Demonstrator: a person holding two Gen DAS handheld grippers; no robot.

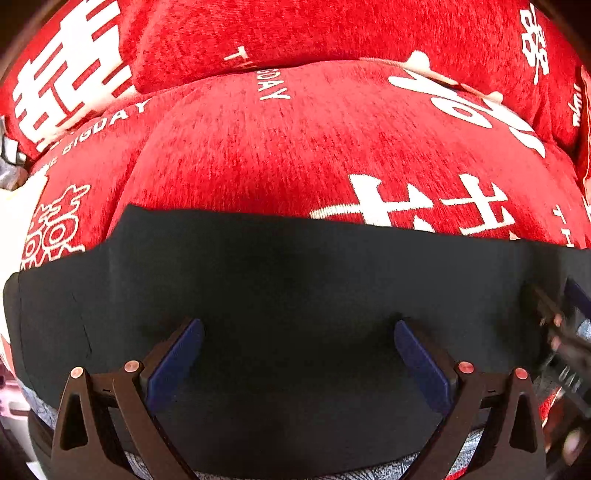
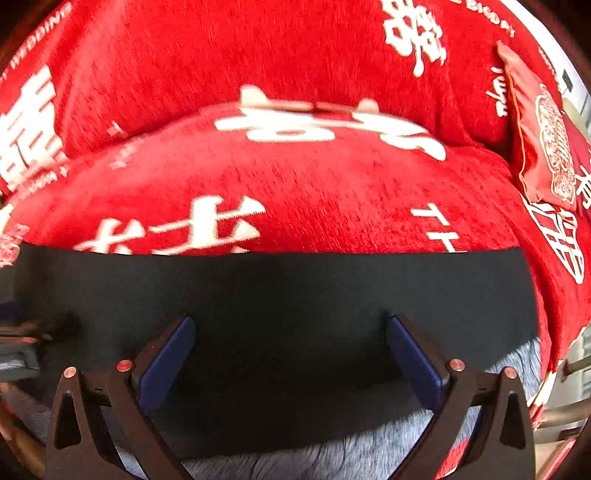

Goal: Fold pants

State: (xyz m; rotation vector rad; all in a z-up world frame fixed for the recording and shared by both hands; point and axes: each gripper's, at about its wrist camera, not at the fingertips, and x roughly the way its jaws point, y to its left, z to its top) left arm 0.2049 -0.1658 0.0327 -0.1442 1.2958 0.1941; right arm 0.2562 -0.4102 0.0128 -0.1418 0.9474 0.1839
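Note:
Black pants [image 1: 280, 280] lie flat as a wide band across a red sofa seat [image 1: 280, 147]; they also show in the right wrist view [image 2: 288, 295]. My left gripper [image 1: 298, 332] is open, its blue pads [image 1: 177, 354] spread just above the near part of the cloth, holding nothing. My right gripper [image 2: 291, 328] is open too, pads [image 2: 413, 354] apart over the pants near their right end. The other gripper's dark body shows at the right edge of the left view [image 1: 565, 332] and the left edge of the right view [image 2: 18, 347].
The sofa cover is red with white characters; back cushions [image 1: 295, 33] rise behind the seat. A red embroidered pillow [image 2: 546, 140] leans at the right. A grey furry throw [image 2: 332, 458] lies under the near edge of the pants.

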